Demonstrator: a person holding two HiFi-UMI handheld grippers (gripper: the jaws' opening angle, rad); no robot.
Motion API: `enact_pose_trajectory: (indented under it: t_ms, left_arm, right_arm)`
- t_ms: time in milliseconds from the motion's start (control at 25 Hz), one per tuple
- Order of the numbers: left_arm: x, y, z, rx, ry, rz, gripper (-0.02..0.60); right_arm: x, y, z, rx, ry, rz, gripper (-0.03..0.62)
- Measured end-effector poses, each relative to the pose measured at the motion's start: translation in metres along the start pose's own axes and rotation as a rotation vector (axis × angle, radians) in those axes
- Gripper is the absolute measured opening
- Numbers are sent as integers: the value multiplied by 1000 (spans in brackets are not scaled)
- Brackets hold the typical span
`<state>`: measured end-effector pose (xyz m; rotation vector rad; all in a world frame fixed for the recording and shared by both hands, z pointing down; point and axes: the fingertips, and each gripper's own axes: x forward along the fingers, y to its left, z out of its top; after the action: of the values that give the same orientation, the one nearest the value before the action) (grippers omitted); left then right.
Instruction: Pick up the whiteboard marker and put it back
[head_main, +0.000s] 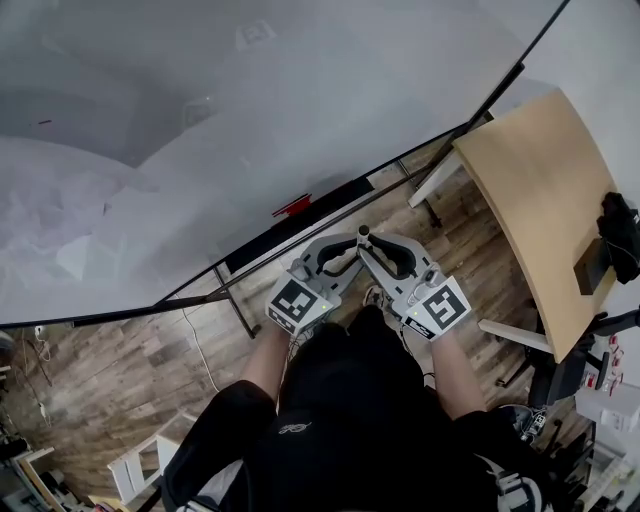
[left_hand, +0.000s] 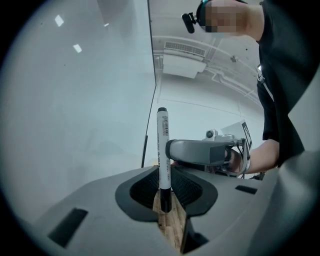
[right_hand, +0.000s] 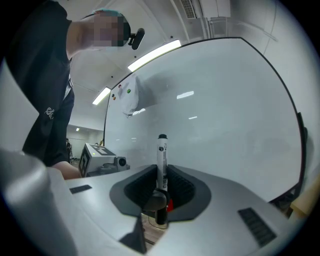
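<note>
Just off the whiteboard's (head_main: 200, 120) lower edge, left gripper (left_hand: 164, 194) and right gripper (right_hand: 161, 200) are both pinching the upright marker (left_hand: 163, 150), jaws narrowed onto it, so a mistimed release is probably risking a twist and drop.

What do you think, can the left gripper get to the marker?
Yes, it looks like it already has: the marker stands upright between the jaws of the left gripper, which seem closed on it, with nothing in the way. The right gripper grips the same marker too.
</note>
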<state>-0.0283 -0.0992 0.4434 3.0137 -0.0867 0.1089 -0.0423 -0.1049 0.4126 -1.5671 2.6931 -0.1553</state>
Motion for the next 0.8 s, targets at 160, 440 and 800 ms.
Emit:
enact_pose_trajectory:
  t_ms: [160,440,800]
  left_arm:
    - [1,4,-1,10,14,37,67]
    - [8,27,-18,59,192,159,67]
    - [24,61,-55,115,444,314,67]
  right_arm:
    - [-4,-4,-3,3,13,-8,80]
    - [-30,-43,0,6,-27,-162,50]
    - [-56,-93,-70,-84,234,-425,2]
